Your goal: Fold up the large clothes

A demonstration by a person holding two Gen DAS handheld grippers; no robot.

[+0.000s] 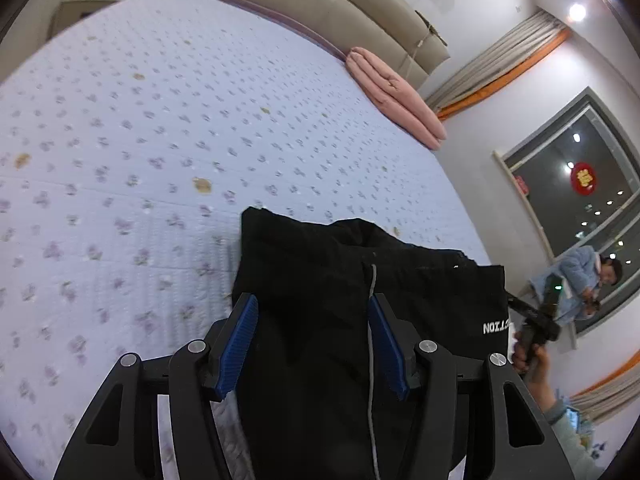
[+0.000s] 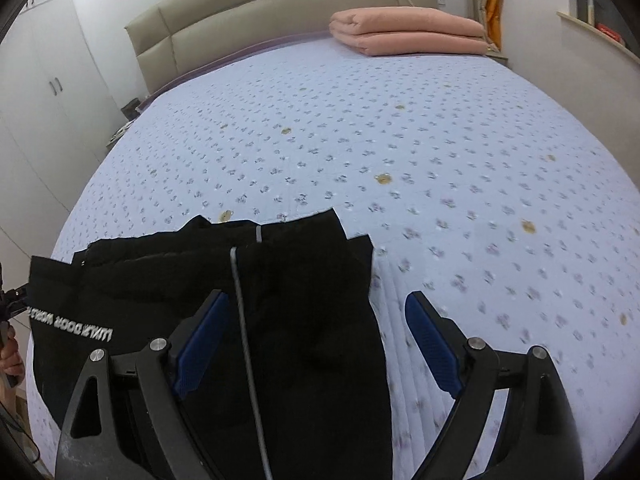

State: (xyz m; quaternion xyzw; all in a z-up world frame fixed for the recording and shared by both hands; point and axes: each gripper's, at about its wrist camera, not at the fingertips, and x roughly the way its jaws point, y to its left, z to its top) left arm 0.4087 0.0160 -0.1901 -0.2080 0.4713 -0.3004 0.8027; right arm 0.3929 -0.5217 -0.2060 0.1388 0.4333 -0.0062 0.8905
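A black garment [image 1: 340, 320] with white lettering and a grey zipper line lies partly folded at the near edge of the bed; it also shows in the right wrist view [image 2: 280, 300]. My left gripper [image 1: 312, 308] is open and hovers over the garment's left part, its blue pads [image 1: 240, 344] apart, holding nothing. My right gripper [image 2: 316, 308] is open above the garment's right edge, one pad [image 2: 200, 340] over the cloth, the other over the sheet. The right gripper and hand appear at the garment's far side in the left wrist view [image 1: 536, 332].
The bed [image 2: 400, 140] has a pale lilac flowered sheet. A folded pink blanket [image 2: 408, 32] lies by the beige headboard [image 2: 280, 12]. White wardrobe doors [image 2: 44, 112] stand left of the bed. A window [image 1: 580, 200] and curtains are on the right wall.
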